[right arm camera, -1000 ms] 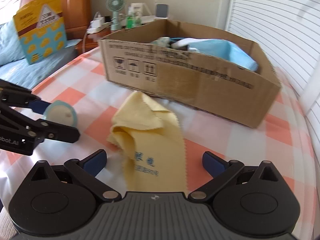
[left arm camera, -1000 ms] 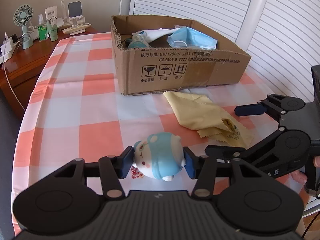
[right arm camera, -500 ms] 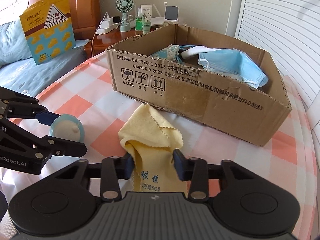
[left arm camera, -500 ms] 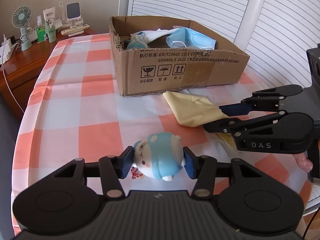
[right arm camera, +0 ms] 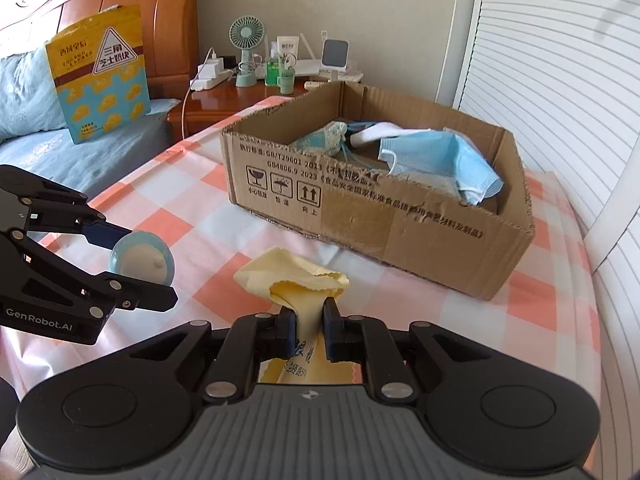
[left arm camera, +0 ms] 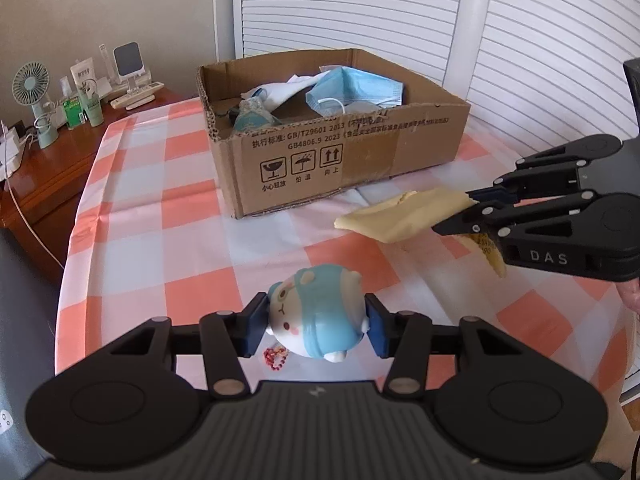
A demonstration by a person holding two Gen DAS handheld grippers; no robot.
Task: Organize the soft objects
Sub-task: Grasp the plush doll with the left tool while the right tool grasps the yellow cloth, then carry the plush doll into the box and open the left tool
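Note:
My left gripper [left arm camera: 316,326] is shut on a blue-and-white plush toy [left arm camera: 316,316] and holds it above the checked tablecloth [left arm camera: 160,216]. It also shows in the right wrist view [right arm camera: 140,260]. My right gripper [right arm camera: 308,330] is shut on a yellow cloth [right arm camera: 296,280] and holds it off the table; in the left wrist view the cloth [left arm camera: 404,216] hangs from that gripper [left arm camera: 474,210]. An open cardboard box [left arm camera: 360,160] stands behind, holding blue face masks [left arm camera: 356,92] and other soft items.
A wooden side table [left arm camera: 44,160] at the left carries a small fan [left arm camera: 30,96], bottles and chargers. White slatted doors [left arm camera: 520,40] stand behind the box. A bed with a yellow snack bag [right arm camera: 100,72] lies at the left in the right wrist view.
My right gripper has shut on the yellow cloth and lifted it off the table. My left gripper has risen with the plush toy still in it.

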